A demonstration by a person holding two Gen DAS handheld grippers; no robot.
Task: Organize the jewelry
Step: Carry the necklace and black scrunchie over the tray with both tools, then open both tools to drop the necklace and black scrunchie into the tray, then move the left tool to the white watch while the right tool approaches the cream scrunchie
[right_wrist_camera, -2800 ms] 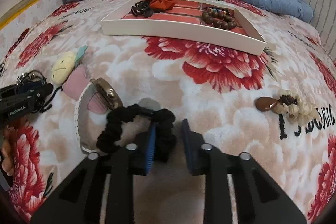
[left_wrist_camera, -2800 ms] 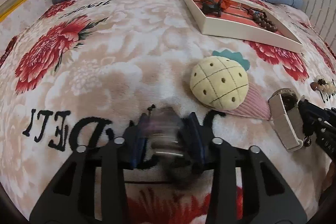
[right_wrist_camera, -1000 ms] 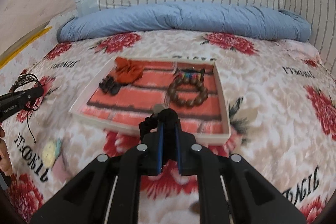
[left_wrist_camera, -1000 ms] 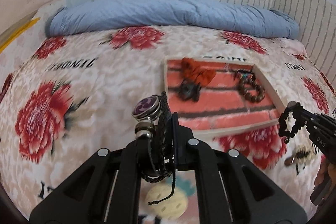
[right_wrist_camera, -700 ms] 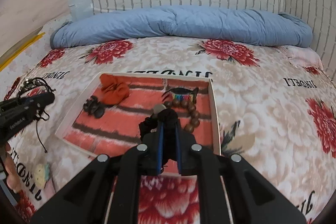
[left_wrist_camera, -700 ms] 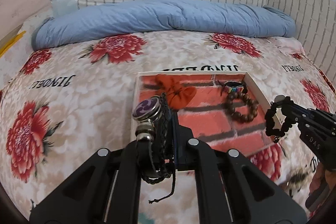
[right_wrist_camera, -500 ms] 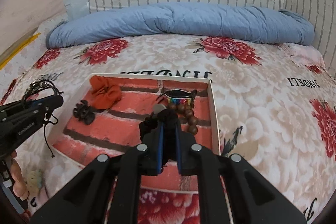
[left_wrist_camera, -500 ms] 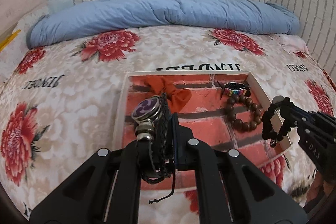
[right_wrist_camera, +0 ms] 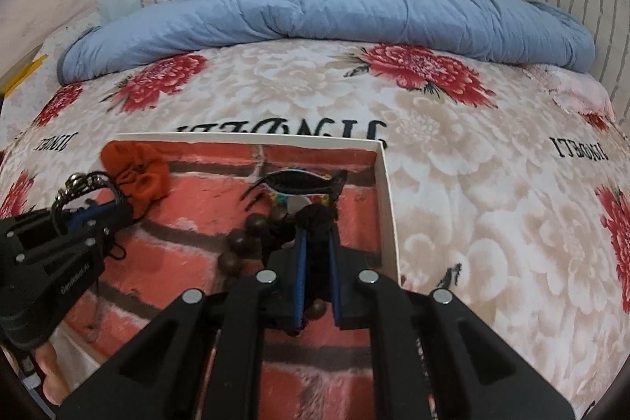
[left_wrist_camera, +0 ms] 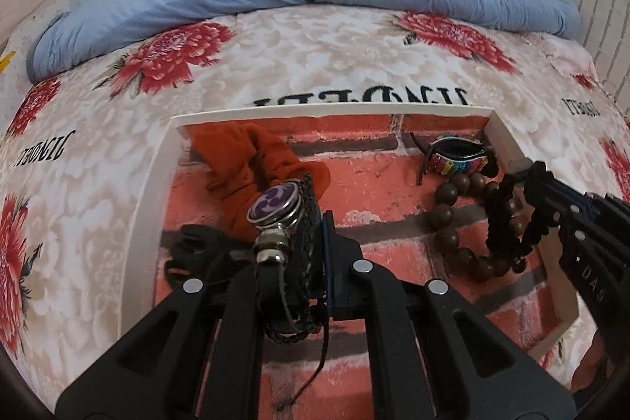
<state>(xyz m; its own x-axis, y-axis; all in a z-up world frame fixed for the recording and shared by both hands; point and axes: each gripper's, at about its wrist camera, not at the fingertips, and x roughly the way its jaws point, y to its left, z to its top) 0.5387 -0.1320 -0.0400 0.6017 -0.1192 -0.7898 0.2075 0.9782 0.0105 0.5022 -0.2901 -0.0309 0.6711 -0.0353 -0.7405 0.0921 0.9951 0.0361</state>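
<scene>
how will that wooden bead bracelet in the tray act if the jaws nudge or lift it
The wooden bead bracelet is separate round beads in a loop, so it would probably sag and change shape rather than stay stiff. Nudged, the beads may roll a little, though the tray wall beside it should stop them. It looks hard, not fragile.

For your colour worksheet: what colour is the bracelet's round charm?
Purple, with a paler swirl, on the bracelet in the left gripper; left wrist view.

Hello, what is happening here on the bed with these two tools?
A person is sorting jewelry into a white tray on the bed. The left gripper is shut on a black braided bracelet with a purple charm, held over the tray. The right gripper is shut on a black scrunchie, above the wooden bead bracelet. An orange scrunchie and a rainbow bracelet already lie inside.
</scene>
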